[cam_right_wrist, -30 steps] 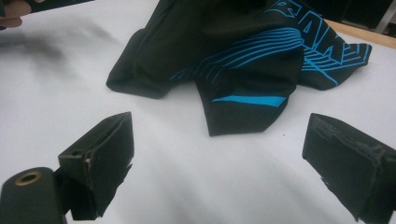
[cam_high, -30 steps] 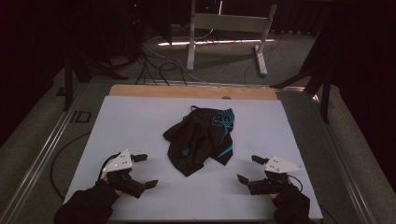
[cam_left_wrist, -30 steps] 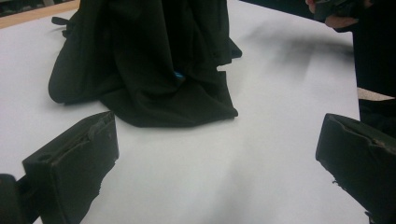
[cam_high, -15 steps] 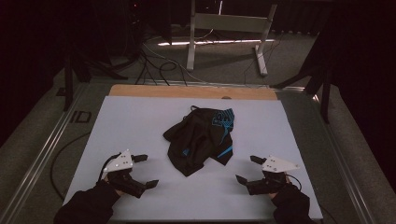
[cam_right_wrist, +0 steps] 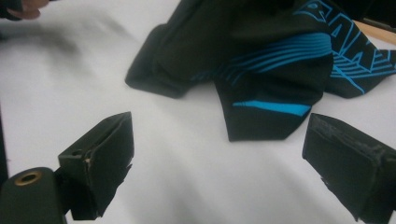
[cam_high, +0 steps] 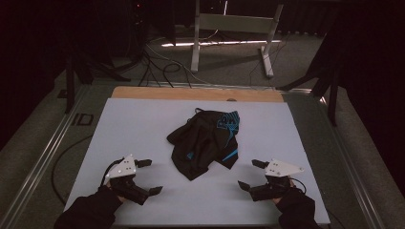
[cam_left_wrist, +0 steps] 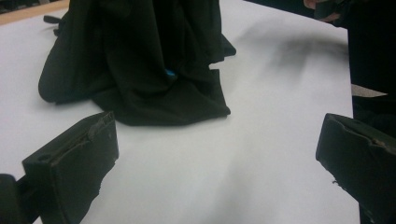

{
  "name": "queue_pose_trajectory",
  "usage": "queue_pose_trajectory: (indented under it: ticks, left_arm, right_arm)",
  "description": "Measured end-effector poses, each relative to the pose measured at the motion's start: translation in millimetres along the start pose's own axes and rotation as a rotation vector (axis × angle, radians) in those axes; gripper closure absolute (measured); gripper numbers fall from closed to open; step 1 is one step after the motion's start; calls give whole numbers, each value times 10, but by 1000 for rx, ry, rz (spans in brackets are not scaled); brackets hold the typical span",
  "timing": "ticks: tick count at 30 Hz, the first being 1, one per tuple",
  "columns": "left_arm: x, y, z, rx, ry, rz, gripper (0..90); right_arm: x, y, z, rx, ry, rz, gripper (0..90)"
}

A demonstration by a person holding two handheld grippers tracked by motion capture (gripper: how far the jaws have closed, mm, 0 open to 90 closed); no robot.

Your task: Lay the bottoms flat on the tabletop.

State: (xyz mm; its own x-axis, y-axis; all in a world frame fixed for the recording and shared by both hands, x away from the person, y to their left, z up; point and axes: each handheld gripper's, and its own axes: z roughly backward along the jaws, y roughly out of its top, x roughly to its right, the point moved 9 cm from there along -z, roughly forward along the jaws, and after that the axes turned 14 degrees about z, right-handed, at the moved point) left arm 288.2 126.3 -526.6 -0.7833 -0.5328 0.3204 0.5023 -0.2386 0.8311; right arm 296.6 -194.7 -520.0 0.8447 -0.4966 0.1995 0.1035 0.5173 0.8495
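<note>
A crumpled black garment with blue stripes and lettering (cam_high: 205, 142) lies in a heap at the middle of the white table top (cam_high: 143, 124). My left gripper (cam_high: 149, 177) rests low near the front left, open, its jaws wide apart and empty, facing the garment (cam_left_wrist: 140, 60) from a short way off. My right gripper (cam_high: 251, 174) sits near the front right, also open and empty. Ahead of it a blue-striped corner of the garment (cam_right_wrist: 271, 79) lies just beyond the jaws, untouched.
A wooden strip (cam_high: 196, 94) edges the table's far side. Metal rails (cam_high: 47, 152) run along both sides. Behind the table stand a white frame (cam_high: 234, 33) and loose cables (cam_high: 162, 62) on the floor. White surface lies bare around the garment.
Both grippers have edged slightly inward toward the garment; the garment has not moved.
</note>
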Motion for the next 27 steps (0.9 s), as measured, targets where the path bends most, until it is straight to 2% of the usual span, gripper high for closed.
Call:
queue_pose_trajectory:
  ticks: [4,10,15,16,17,20,22,27]
  left_arm:
    - [30,24,-6,4,-11,-5,1]
    - [164,152,-48,-6,-42,-16,1]
    - [184,315,-66,-10,-20,-27,1]
    - [182,354,-65,-8,-14,-23,1]
    - [180,397,-62,1,-7,-23,1]
    - [168,528,-60,18,11,-26,1]
    - [153,610,-74,21,23,-23,1]
    - [92,763,-187,20,60,-37,1]
  right_arm:
    - [-11,83,32,15,0,-6,90]
    - [23,398,163,66,-12,-5,89]
    - [157,588,196,43,-51,36,89]
    - [187,617,194,29,-57,34,89]
    - [206,659,194,41,-47,35,89]
    - [301,747,176,34,-70,45,89]
    - [365,814,161,52,-76,29,89]
    - [596,870,74,47,-108,-7,89]
